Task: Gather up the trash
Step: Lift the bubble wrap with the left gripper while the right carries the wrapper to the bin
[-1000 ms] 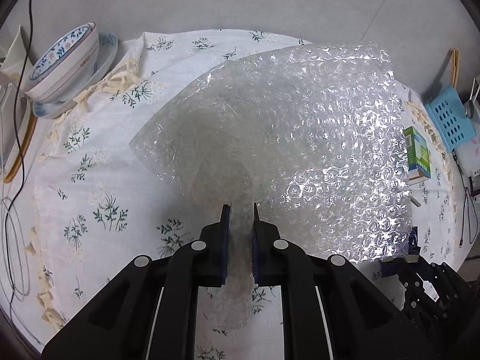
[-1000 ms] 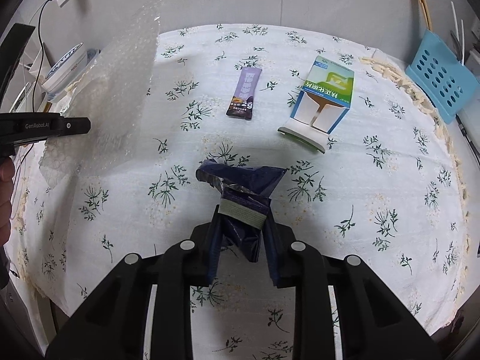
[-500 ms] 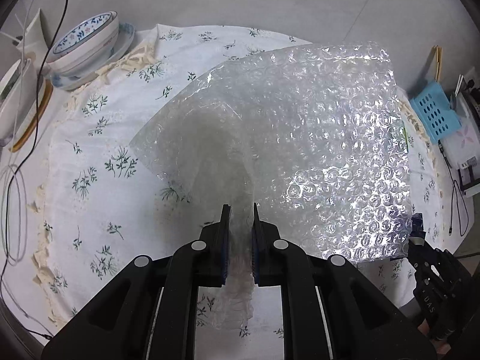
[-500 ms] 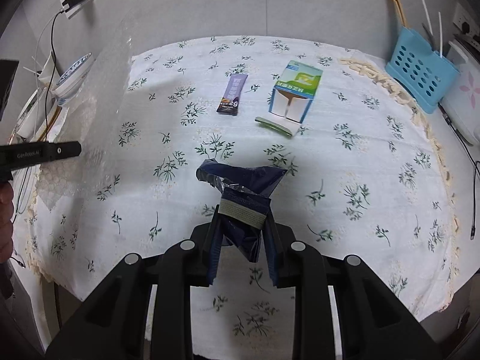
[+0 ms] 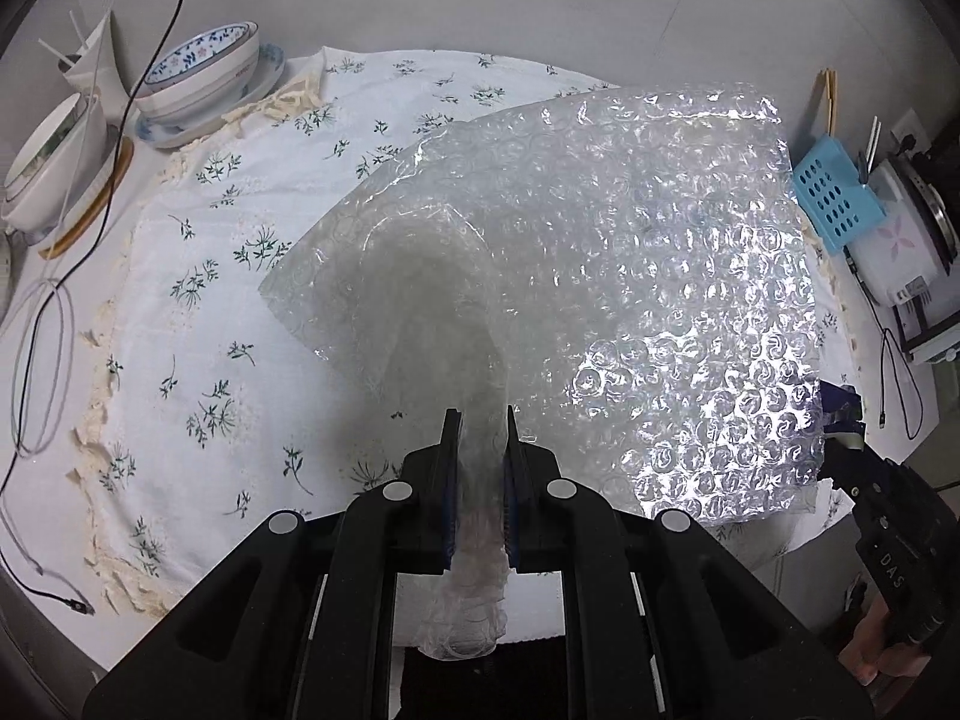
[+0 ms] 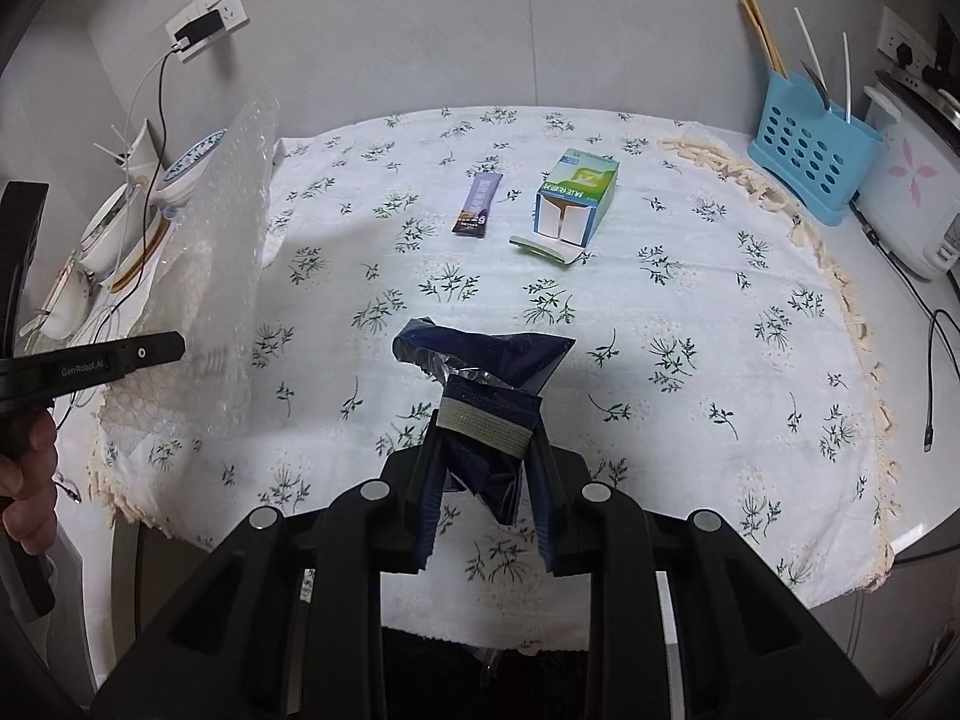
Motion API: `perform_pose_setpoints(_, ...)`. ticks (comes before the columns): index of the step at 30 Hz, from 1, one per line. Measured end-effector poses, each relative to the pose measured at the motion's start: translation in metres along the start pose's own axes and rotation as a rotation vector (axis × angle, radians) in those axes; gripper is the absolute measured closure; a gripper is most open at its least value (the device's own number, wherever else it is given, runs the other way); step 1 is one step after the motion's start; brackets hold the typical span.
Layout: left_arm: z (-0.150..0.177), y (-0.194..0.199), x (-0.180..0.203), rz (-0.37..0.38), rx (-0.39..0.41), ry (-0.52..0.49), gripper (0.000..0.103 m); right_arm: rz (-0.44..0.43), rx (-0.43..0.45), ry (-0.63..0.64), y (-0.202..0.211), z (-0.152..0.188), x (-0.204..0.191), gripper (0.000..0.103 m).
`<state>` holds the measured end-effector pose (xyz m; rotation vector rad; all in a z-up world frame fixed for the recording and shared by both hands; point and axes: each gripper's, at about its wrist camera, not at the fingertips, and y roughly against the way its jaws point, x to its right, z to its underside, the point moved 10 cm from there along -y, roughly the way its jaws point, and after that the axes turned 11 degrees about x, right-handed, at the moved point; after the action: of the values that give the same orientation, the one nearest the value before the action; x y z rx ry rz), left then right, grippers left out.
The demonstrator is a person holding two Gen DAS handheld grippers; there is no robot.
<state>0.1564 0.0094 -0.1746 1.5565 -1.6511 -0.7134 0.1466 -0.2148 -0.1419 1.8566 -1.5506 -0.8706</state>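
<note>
My left gripper [image 5: 479,420] is shut on a large clear sheet of bubble wrap [image 5: 630,276], which fans out above the floral tablecloth [image 5: 198,300] and hides the table's right half. In the right wrist view the same bubble wrap [image 6: 222,264] hangs at the left beside the left gripper [image 6: 150,354]. My right gripper [image 6: 486,426] is shut on a crumpled dark blue wrapper [image 6: 489,372], held above the cloth. On the cloth at the far side lie a purple snack wrapper [image 6: 478,204] and an opened green-and-white carton [image 6: 576,195].
Stacked bowls [image 5: 198,78] and loose cables [image 5: 36,360] sit at the table's left end. A blue perforated utensil holder [image 6: 807,156] and a white rice cooker [image 6: 918,192] stand at the right. A wall socket with a plugged charger [image 6: 204,30] is behind. A person's hand [image 6: 27,492] grips the left handle.
Both grippers have pulled back and risen from the table with their loads; the table looks smaller and its near edge now shows. Neither grip has altered.
</note>
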Motion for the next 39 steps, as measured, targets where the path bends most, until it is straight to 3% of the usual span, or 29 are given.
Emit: perform_pose_setpoints(39,0.137,0.056,0.061,-0.042,0.000,-0.031,0.092,-0.017,-0.016,0.025,0.080,0.091,0.030,0.079)
